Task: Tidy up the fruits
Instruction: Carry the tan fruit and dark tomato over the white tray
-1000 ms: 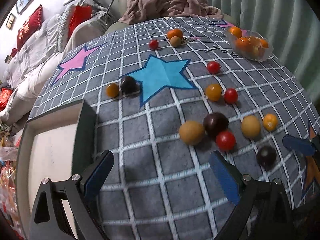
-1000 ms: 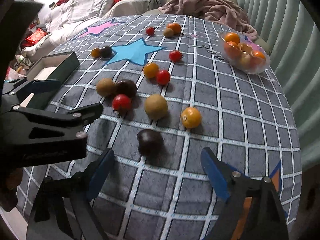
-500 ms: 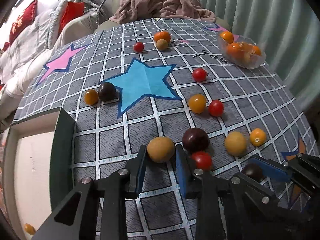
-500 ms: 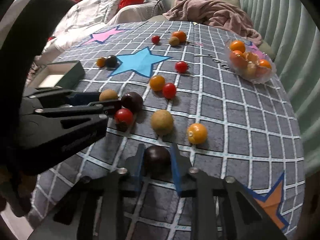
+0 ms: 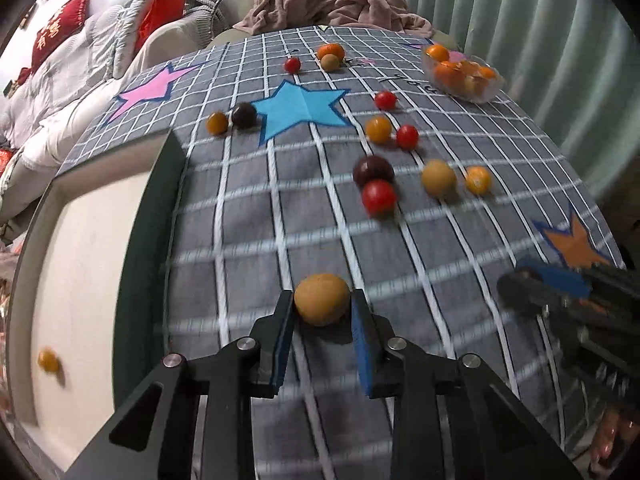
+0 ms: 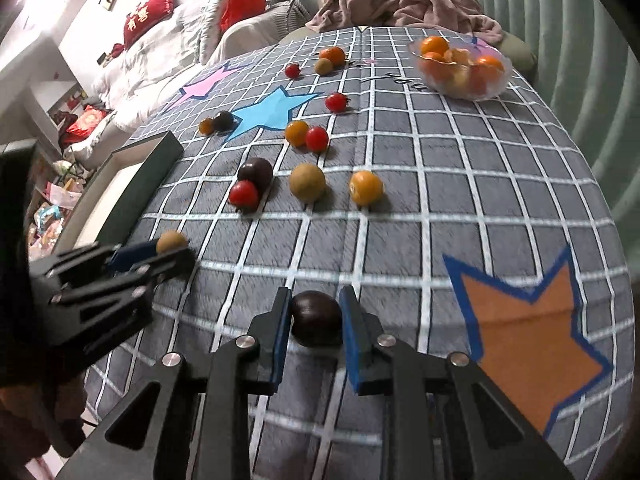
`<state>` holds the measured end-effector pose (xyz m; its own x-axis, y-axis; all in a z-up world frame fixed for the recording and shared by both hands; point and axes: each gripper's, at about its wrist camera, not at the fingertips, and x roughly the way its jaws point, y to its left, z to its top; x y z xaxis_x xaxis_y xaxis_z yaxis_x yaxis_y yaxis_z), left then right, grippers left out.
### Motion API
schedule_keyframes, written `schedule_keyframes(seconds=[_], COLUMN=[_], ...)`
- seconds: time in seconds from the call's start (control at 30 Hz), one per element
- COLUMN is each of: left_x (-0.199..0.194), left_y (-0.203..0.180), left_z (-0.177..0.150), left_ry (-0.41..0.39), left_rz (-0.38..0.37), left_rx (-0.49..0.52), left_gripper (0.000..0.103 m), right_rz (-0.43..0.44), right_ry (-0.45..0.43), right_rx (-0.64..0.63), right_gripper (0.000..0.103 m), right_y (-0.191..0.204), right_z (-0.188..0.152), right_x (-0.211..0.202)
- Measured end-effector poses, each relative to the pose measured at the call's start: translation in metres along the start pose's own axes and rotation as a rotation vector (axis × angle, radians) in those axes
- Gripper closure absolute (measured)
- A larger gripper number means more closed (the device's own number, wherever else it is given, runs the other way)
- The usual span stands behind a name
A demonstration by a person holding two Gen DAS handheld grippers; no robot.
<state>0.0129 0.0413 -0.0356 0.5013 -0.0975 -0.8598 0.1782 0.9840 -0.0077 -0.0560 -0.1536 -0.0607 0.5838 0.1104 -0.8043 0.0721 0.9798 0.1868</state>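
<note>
Tan round fruit (image 5: 322,299) in left tool (image 5: 322,316); glossy dark plum (image 6: 316,318) in right tool (image 6: 314,320).

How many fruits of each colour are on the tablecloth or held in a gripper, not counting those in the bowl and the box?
Red fruits: 4
Orange fruits: 4
Tan fruits: 3
Dark purple fruits: 3
Total: 14
</note>
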Motion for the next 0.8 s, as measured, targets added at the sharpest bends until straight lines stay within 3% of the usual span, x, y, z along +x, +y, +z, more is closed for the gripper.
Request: schedule_keyframes(seconds=[0.2,0.53,0.8], left_x=[-0.024,-0.059,-0.080], left_y=[0.006,0.024,0.049], left_z=[-0.025,-0.039,-0.044], left_ry=[-0.007,-0.061,-0.097], left_rz=[-0.013,-0.008,0.021], left_rx=[-0.015,-0.040,-0.077], left_gripper=[0.074,0.074,0.074], right_rz=[0.006,0.019,0.018], right_ry=[0.002,-0.002,-0.020], right_rx=[0.015,0.039,-0.016], right_gripper=[0.076,0.076,0.076], right_y=[0.003,0.012,0.039], right_z=[-0.011,-0.014,-0.004], right_x=[-0.011,-0.025,-0.038])
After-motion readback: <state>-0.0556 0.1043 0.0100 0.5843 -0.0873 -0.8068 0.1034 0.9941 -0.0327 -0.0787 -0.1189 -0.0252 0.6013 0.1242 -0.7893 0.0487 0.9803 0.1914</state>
